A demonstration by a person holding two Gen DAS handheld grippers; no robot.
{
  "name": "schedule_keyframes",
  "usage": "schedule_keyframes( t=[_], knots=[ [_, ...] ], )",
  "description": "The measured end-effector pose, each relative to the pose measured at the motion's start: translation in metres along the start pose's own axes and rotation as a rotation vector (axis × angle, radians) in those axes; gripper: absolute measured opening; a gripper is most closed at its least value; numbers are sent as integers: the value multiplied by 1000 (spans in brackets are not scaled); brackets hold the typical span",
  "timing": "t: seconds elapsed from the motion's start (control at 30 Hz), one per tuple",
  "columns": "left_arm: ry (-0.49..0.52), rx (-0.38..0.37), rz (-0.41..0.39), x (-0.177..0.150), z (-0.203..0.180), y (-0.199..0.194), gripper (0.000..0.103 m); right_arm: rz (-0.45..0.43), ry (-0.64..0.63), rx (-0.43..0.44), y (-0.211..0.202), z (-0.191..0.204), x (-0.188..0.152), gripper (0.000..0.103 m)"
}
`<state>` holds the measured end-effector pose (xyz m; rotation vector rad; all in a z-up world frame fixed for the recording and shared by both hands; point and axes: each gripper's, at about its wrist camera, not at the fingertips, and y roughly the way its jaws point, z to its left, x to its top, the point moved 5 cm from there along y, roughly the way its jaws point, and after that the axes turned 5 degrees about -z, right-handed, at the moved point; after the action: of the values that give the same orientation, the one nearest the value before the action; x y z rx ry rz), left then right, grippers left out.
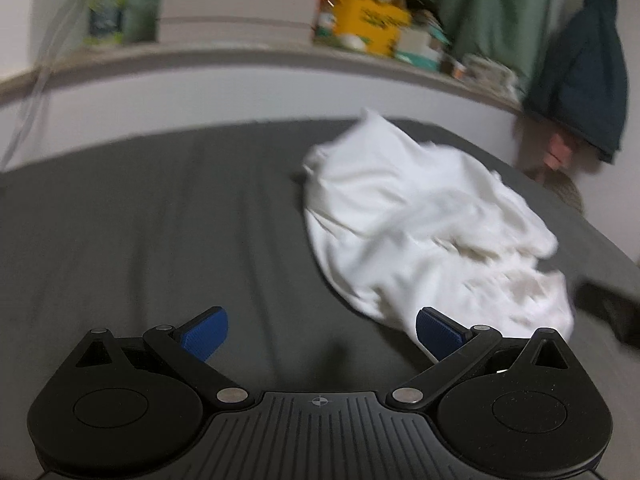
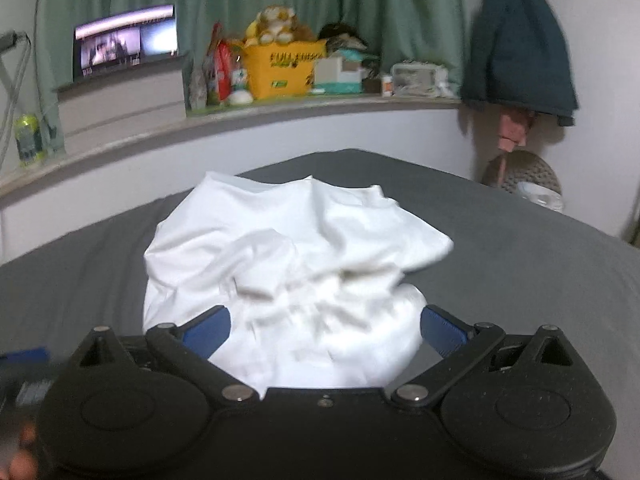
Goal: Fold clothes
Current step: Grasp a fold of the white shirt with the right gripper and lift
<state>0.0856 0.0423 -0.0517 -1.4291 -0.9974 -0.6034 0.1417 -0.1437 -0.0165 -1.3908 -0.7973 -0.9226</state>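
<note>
A crumpled white garment (image 1: 424,224) lies in a heap on the dark grey bed sheet (image 1: 160,220). In the left wrist view it sits to the right, and my left gripper (image 1: 322,334) is open over bare sheet, its right blue pad (image 1: 438,334) at the heap's near edge. In the right wrist view the white garment (image 2: 296,256) fills the middle. My right gripper (image 2: 324,330) is open, with the near bulge of cloth lying between its spread blue pads (image 2: 208,334). Neither gripper holds anything.
A ledge (image 2: 248,114) behind the bed carries a screen (image 2: 126,42), books, a yellow box (image 2: 284,66) with a plush toy, and a can (image 2: 28,140). A dark jacket (image 2: 520,40) hangs at right above a woven basket (image 2: 524,174). Green curtain behind.
</note>
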Motion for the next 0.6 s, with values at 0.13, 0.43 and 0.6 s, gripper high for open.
schedule_keyframes(
  t=[0.13, 0.43, 0.6],
  knots=[
    [-31, 27, 5, 0, 7, 6, 103, 74, -21, 31, 56, 27, 16, 79],
    [-100, 62, 50, -5, 18, 22, 103, 162, 50, 124, 102, 52, 16, 6],
    [-119, 67, 36, -4, 20, 21, 103, -65, 170, 99, 42, 18, 48, 5]
  ],
)
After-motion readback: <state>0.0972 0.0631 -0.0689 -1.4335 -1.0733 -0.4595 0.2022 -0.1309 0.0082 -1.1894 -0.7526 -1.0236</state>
